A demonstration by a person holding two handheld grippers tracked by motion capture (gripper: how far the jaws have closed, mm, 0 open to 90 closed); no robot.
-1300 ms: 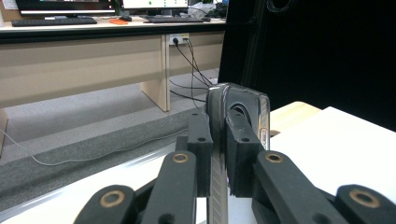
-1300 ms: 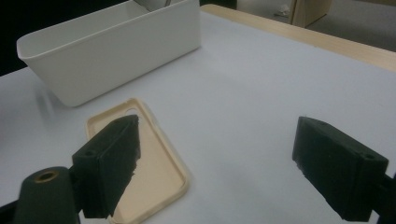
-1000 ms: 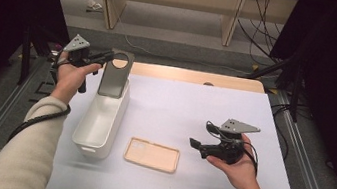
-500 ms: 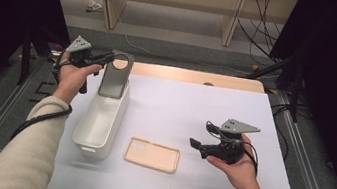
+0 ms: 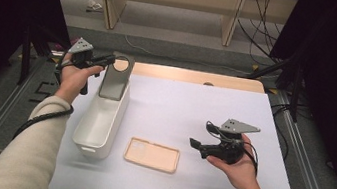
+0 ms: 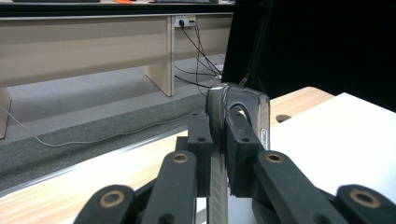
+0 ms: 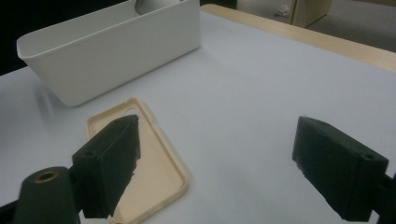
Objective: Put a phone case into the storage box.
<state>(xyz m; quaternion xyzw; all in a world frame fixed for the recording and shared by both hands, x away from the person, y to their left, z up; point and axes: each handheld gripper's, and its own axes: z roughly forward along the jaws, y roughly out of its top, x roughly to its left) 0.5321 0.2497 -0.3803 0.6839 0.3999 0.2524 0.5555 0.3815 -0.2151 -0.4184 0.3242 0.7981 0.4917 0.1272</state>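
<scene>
Left gripper (image 5: 109, 59): it is clamping the top edge of the phone (image 5: 115, 76), jaws pressed together on it; in the left gripper view the phone's (image 6: 238, 105) rim is sitting squeezed between the two black pads.

Phone: it is standing nearly upright, leaning against the far end of the white bin (image 5: 100, 119), at about ten o'clock on the mat (image 5: 204, 110); its lower part is resting inside the bin.

Right gripper (image 5: 199, 147): it is lying in the open hand at about four o'clock, jaws spread wide and gripping nothing; in the right gripper view the pads are standing well apart over the mat.

Phone case (image 5: 152, 154): it is lying flat, open side up, at about six o'clock, just beside the bin's near end and close to nine o'clock of the right gripper; the right gripper view is showing the case (image 7: 140, 158) under its left jaw.

Change over the last second: almost nothing is moving; both hands, the phone and the case are staying where they were.

Meaning for the work: the lift of the phone out of the bin is probably pausing rather than advancing, and the phone is not yet clear of the bin.

Likely next need: the phone is probably going to the case, so the left grip must be holding firm as it rises.
</scene>
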